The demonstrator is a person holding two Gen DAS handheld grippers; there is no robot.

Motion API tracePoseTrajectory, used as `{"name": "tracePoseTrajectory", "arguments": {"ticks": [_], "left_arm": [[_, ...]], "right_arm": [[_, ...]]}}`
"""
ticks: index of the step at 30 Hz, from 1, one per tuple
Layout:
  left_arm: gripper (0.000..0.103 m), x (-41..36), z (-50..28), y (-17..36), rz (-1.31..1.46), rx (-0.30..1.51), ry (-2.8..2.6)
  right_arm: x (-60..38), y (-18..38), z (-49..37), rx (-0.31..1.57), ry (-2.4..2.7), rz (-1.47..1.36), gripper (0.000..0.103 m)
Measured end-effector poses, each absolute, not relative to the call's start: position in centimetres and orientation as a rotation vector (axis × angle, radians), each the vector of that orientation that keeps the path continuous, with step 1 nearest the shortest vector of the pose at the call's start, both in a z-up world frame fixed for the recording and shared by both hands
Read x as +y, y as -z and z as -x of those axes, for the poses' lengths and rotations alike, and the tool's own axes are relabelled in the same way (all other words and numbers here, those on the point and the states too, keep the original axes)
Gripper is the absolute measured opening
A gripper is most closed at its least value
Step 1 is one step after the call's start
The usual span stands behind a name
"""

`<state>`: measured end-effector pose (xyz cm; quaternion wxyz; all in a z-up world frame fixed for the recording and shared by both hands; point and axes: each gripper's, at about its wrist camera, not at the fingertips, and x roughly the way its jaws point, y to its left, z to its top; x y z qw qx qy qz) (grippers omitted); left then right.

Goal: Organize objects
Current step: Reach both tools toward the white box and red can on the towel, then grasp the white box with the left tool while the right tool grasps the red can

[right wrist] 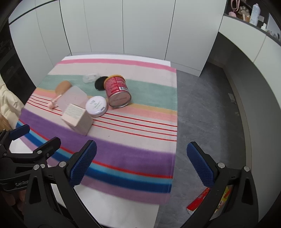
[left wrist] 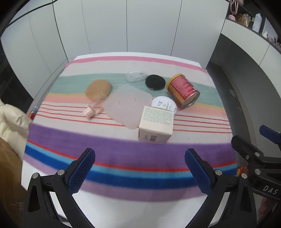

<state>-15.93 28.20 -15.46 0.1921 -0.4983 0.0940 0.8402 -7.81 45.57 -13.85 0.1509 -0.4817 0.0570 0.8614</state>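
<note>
On the striped cloth (left wrist: 123, 154) lie a red can (left wrist: 183, 90) on its side, a black round puff (left wrist: 155, 82), a white round jar (left wrist: 164, 104), a pale box (left wrist: 156, 123), a translucent lid (left wrist: 128, 105), a tan pouch (left wrist: 98, 89), a pink item (left wrist: 93, 109) and a clear case (left wrist: 136, 75). My left gripper (left wrist: 139, 172) is open and empty, near the cloth's front edge. My right gripper (right wrist: 141, 163) is open and empty, over the cloth's right front corner. The can (right wrist: 118, 91), jar (right wrist: 96, 106) and box (right wrist: 77, 119) also show in the right wrist view.
White cabinet doors (left wrist: 123, 26) stand behind the table. A cream padded jacket (left wrist: 12, 119) hangs at the left. Grey floor (right wrist: 210, 114) lies to the right, with a red and yellow packet (right wrist: 207, 201) on it. A shelf with small items (right wrist: 249, 10) is at the upper right.
</note>
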Motion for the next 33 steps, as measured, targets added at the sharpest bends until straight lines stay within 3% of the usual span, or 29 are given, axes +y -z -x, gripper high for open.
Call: {"name": "tracePoseTrajectory", "arguments": {"ticks": [9,11,15,19,24,30,31,33], "left_arm": [[0.088,30.5,19.6,19.7,1.46,0.234,-2.331],[0.079,30.7,19.9,20.4,1.464,0.207,-2.304],[0.077,31.3,20.0,20.8,1.427,0.228,-2.32],[0.054,31.6,20.1,20.4,1.387,0.246,-2.339],[0.052,31.7,20.4,20.3,1.387,0.26,-2.332],[0.051,31.6,20.9,20.1,1.396,0.243,-2.314],[0.051,31.6,20.9,20.0,1.398,0.244,-2.312],[0.051,31.4,20.9,19.7,1.401,0.243,-2.309]], "right_arm": [[47.4,17.7,12.7,0.146,-2.481,1.428,0.103],[47.7,18.3,13.8,0.152,-2.484,1.433,0.103],[47.5,19.1,16.0,0.149,-2.517,1.448,0.103],[46.8,19.8,18.5,0.146,-2.543,1.459,0.102],[46.1,20.7,21.0,0.13,-2.563,1.479,0.096],[46.1,21.9,23.6,0.163,-2.548,1.529,0.068],[46.2,22.0,23.8,0.164,-2.548,1.54,0.059],[45.9,22.2,24.0,0.146,-2.543,1.569,0.057]]}}
